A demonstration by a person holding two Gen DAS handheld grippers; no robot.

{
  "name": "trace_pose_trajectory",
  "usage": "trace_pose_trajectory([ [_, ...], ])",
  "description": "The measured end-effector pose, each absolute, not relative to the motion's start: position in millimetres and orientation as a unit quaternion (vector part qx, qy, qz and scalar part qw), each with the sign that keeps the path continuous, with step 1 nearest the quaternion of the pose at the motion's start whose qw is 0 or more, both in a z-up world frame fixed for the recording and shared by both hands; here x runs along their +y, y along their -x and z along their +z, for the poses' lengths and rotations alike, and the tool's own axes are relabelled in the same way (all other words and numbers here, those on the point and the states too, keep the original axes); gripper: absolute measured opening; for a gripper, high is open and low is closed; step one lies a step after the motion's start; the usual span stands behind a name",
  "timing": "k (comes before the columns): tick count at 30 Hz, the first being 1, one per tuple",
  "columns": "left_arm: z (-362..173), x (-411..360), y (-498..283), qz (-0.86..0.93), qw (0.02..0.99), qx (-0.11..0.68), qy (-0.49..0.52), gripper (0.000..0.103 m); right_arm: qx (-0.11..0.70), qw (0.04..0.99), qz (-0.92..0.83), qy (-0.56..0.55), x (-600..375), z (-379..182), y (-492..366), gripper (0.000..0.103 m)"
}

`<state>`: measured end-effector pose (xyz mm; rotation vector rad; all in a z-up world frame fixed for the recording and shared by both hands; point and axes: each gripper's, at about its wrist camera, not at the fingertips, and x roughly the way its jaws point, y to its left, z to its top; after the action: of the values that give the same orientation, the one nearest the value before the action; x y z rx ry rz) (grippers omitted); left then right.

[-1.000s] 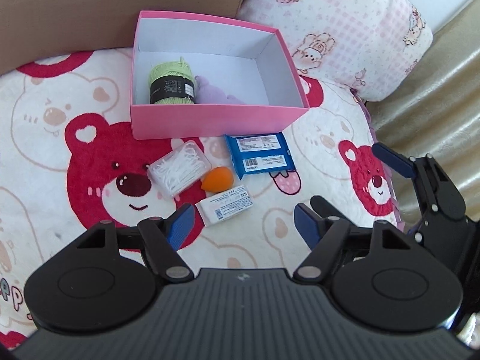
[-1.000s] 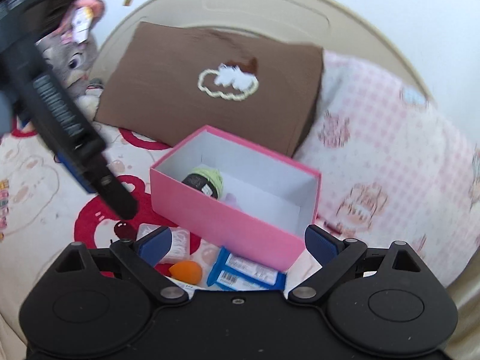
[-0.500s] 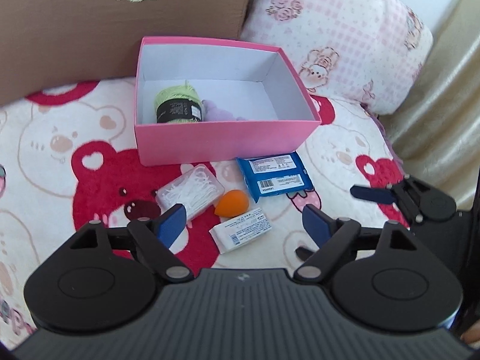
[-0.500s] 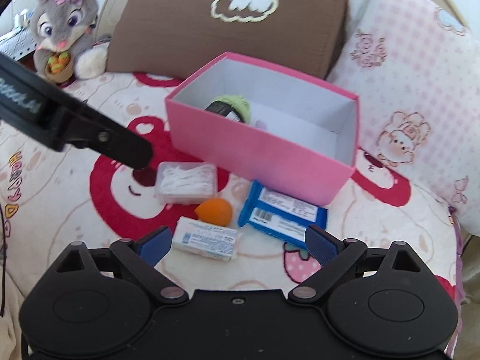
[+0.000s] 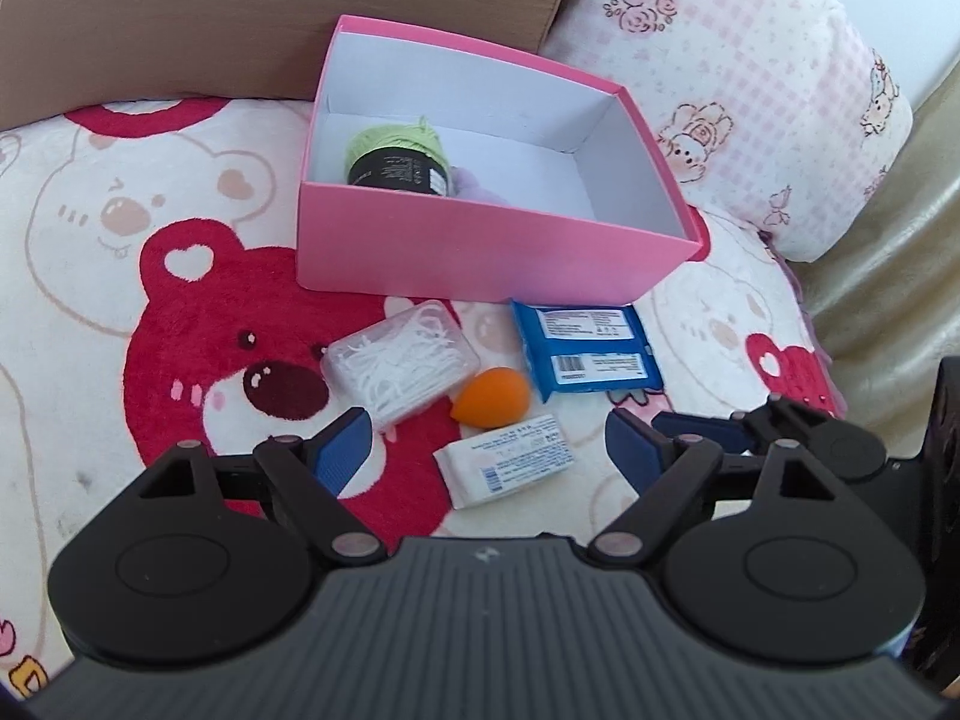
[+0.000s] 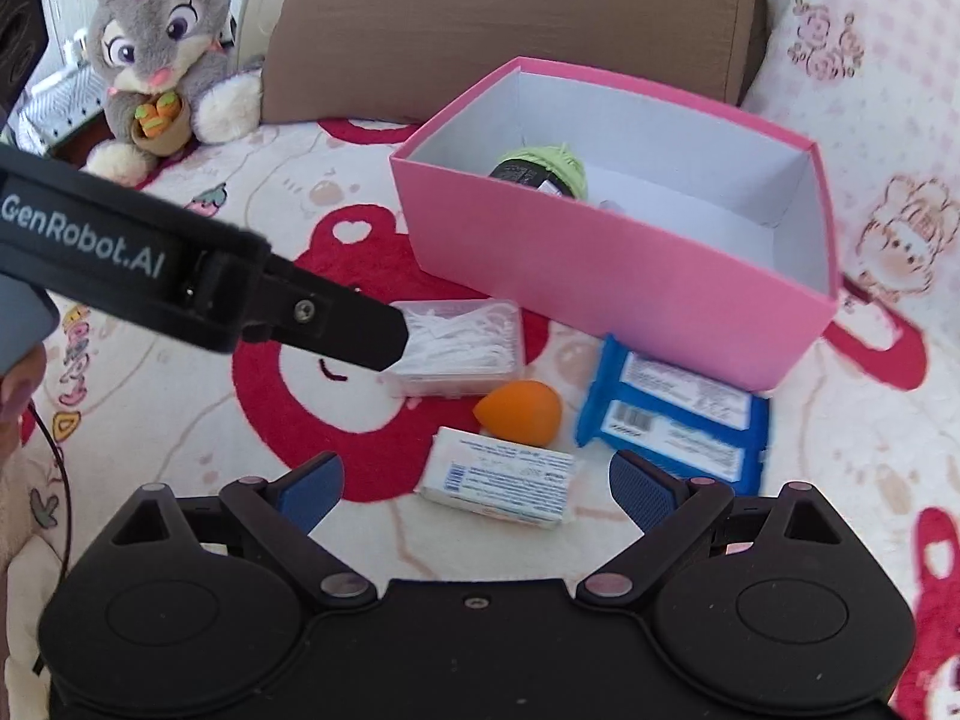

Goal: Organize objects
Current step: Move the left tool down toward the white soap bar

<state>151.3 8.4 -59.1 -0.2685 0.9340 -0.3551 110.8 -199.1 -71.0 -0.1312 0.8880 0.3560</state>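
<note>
A pink box [image 5: 480, 258] [image 6: 600, 276] stands on the bear blanket and holds a green yarn ball [image 5: 399, 156] [image 6: 543, 168] and a pale purple thing [image 5: 474, 186]. In front of it lie a clear case of floss picks [image 5: 402, 360] [image 6: 465, 348], an orange sponge [image 5: 492, 396] [image 6: 522, 411], a blue packet [image 5: 585, 348] [image 6: 675, 420] and a small white box [image 5: 507, 468] [image 6: 498, 483]. My left gripper [image 5: 486, 450] is open and empty just above the white box. My right gripper [image 6: 474, 489] is open and empty over the same box. The left gripper's arm [image 6: 198, 282] crosses the right wrist view.
A brown cushion [image 6: 510, 18] and a pink checked pillow [image 5: 750, 72] lie behind the box. A grey plush rabbit [image 6: 156, 54] sits at the far left. The right gripper's fingers [image 5: 696, 429] show at the right of the left wrist view, near the blanket's edge.
Both grippers have come lower and closer to the loose things in front of the box. The right gripper has swung down from the pillows toward the white box. Both stay open.
</note>
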Motion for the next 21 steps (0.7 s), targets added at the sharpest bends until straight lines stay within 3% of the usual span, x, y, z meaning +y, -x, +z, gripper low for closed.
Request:
trace_pose_trajectory([
  [7,-85.9,7.2,-160.7,-0.171,0.865,0.442,0.163,0.085,0.435,0.880,0.178,0.072,-198.2,-98.7,-116.7,0.096],
  [11,-98.6,-6.5,-165.8,-0.164,0.872,0.445,0.118,0.085,0.431,0.880,0.185,0.066,-197.8,-103.4,-123.4,0.096],
  [21,-130.9,-16.1,-181.0,-0.151,0.833,0.516,0.127,0.083,0.465,0.868,0.167,0.049,-198.3,-126.3,-138.0,0.096],
])
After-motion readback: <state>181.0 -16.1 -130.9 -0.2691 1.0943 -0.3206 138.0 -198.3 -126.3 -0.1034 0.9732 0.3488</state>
